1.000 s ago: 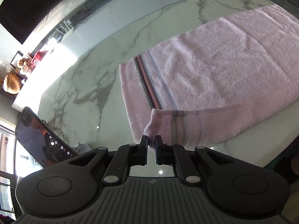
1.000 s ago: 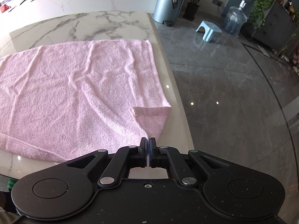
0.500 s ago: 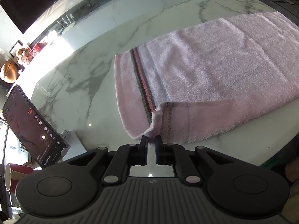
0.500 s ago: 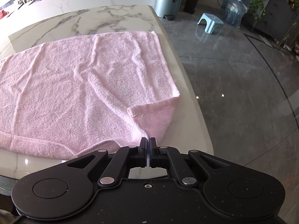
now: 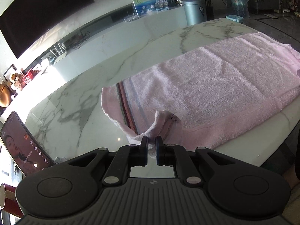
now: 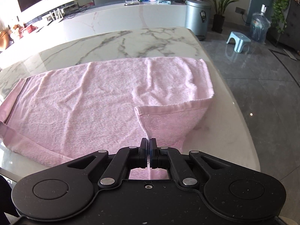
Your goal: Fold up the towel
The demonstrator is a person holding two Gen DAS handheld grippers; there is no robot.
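A pink towel with a dark striped band near its left end lies spread on the marble table. My left gripper is shut on the towel's near left corner, which is lifted and curled over the striped band. In the right wrist view the same towel stretches leftward, and my right gripper is shut on its near right corner, raised and folded back over the cloth. Both pinched corners hang just above the table's near edge.
A phone with a lit screen leans at the table's left. A red cup stands lower left. Beyond the table's right edge are grey floor tiles, a metal bin, a blue stool and a water bottle.
Both grippers have carried their towel corners away from the near edge over the cloth, and both views have tilted upward. The folded-back flaps have grown larger.
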